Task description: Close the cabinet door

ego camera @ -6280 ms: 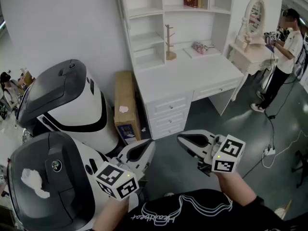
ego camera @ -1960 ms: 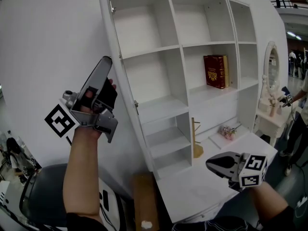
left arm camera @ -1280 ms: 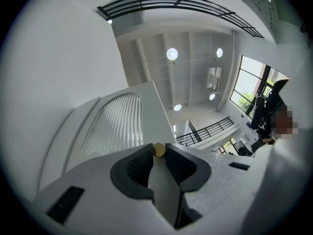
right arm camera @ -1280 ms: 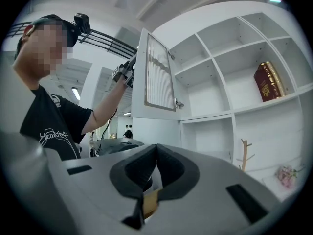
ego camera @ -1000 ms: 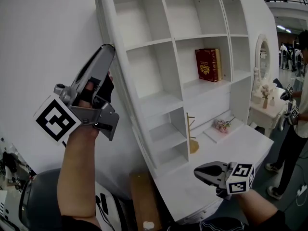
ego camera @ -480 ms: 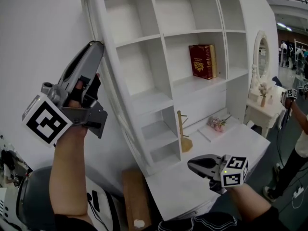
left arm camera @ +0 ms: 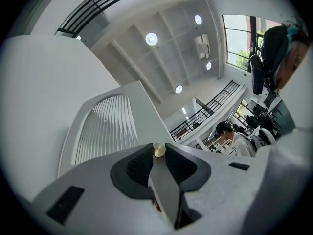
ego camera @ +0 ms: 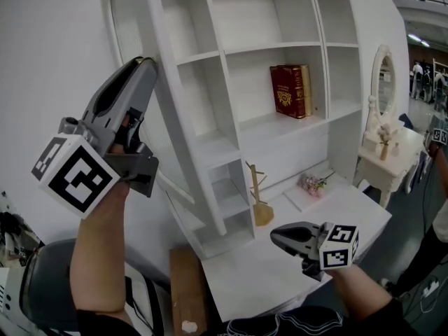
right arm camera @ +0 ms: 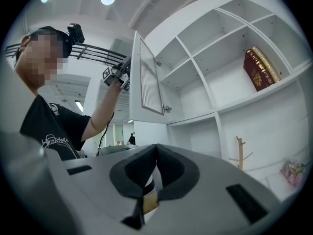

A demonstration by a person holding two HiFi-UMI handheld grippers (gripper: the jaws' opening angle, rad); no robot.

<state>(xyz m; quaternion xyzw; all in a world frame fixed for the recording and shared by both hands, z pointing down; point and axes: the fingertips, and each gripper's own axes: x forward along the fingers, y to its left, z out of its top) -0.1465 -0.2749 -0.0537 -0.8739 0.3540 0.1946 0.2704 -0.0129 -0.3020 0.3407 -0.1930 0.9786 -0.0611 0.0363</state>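
The white cabinet door (ego camera: 168, 131) stands swung out from the left side of the open shelf unit (ego camera: 280, 19). My left gripper (ego camera: 147, 63) is raised at the upper left, shut on the door's free edge. In the left gripper view the jaws (left arm camera: 157, 155) clamp that edge just under a small brass knob (left arm camera: 158, 150), with the louvred panel (left arm camera: 105, 131) beyond. The right gripper view shows the door (right arm camera: 146, 77) from the side, the left gripper (right arm camera: 117, 75) at its outer edge. My right gripper (ego camera: 276, 235) hovers low over the desk, shut and holding nothing; its tips (right arm camera: 156, 148) meet.
A red book (ego camera: 290, 91) stands on a shelf. A wooden peg stand (ego camera: 257, 198) and a small bunch of flowers (ego camera: 313, 183) sit on the white desk top (ego camera: 308, 250). A cardboard box (ego camera: 183, 285) leans beside the desk. A dressing table with mirror (ego camera: 381, 75) is at the right.
The left gripper has carried the door's free edge rightward toward the shelves, and the door has swung partway in. The right gripper has drifted a little left over the desk.
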